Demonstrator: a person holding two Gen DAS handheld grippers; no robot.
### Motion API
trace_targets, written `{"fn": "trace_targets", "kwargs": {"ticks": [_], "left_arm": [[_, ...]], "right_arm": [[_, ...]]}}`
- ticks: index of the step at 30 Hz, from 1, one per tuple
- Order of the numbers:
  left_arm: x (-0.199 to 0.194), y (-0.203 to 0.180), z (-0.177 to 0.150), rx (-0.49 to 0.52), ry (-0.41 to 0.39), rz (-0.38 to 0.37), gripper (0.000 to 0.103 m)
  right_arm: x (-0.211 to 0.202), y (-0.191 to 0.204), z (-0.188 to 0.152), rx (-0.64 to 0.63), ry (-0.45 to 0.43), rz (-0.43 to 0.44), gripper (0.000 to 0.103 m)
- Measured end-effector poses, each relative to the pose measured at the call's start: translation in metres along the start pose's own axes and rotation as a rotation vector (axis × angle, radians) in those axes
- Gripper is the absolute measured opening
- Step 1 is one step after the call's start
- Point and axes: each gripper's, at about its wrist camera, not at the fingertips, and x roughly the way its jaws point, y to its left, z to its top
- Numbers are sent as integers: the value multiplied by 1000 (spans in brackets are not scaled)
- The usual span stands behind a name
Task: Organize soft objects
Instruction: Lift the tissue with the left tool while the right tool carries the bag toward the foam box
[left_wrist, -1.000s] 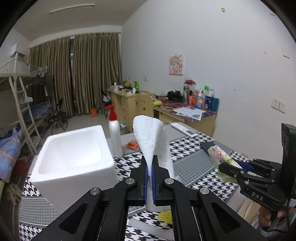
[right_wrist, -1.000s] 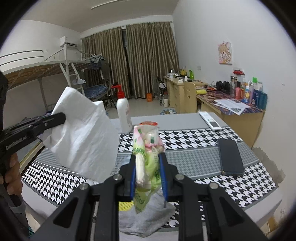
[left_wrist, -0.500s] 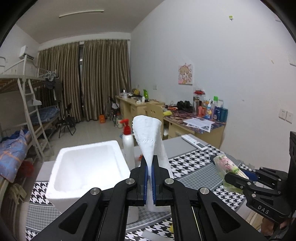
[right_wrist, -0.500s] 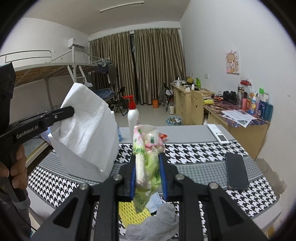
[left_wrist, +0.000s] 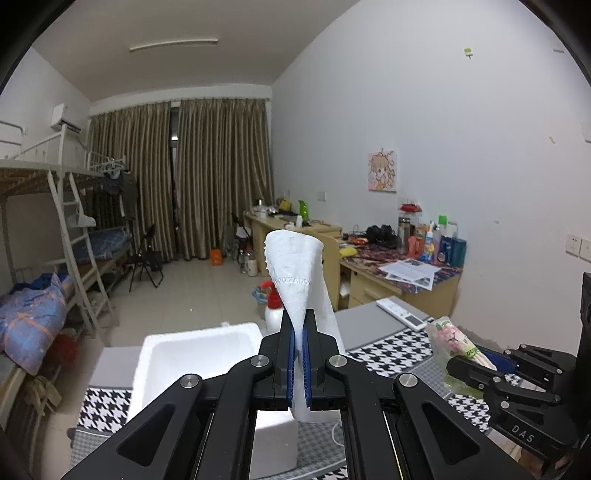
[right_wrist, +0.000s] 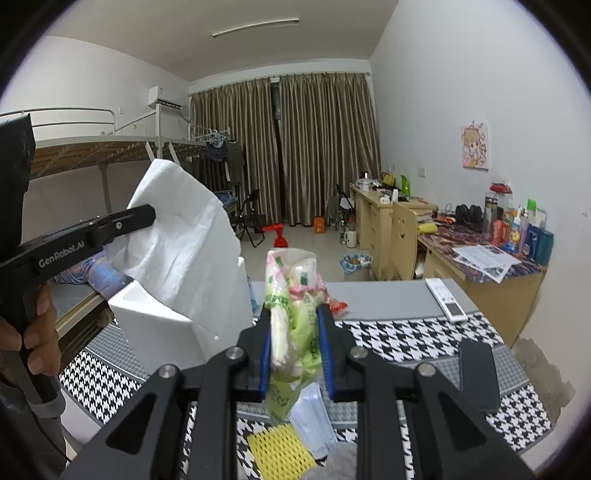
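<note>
1. Both grippers have risen since the earlier frames: more of the far room now shows over the table, and the foam box sits lower in the left wrist view.
2. White tissue (left_wrist: 295, 280) is pinched tight between the clenched jaws of the left gripper (left_wrist: 298, 363); it stands up from the pads as a folded cone and hangs below them as well. From the right wrist view the same sheet (right_wrist: 184, 236) is held in the air, in front of the foam box.
3. A green and pink tissue packet (right_wrist: 293, 317) is grasped by the right gripper (right_wrist: 297, 354), its blue pads pressing on both sides; the packet's top rises above the jaws and its tail droops under them.
4. The white foam box (left_wrist: 192, 362) stands on the left part of the houndstooth table (right_wrist: 406, 336), open at the top.
5. A red-capped spray bottle (left_wrist: 273, 310) stands just beyond the box's far right corner.
6. Near the table's front edge lie a yellow mesh pad (right_wrist: 280, 450), a pale blue face mask (right_wrist: 314, 413) just beside it, and something grey (right_wrist: 340, 461) that is cut off by the frame.
7. A black phone (right_wrist: 476, 373) lies on the right, and a white remote (right_wrist: 445, 299) lies farther back.
8. A person's hand (right_wrist: 33, 328) grips the left gripper's handle.
</note>
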Motion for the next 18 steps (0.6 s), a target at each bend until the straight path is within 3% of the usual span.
{"fn": "trace_targets", "kwargs": {"ticks": [12, 18], "left_arm": [[-12, 24, 29, -14, -70, 98, 4], [-8, 34, 32, -13, -60, 164, 4]], "right_arm": [[6, 17, 15, -22, -24, 45, 26], [12, 31, 22, -42, -30, 81, 26]]}}
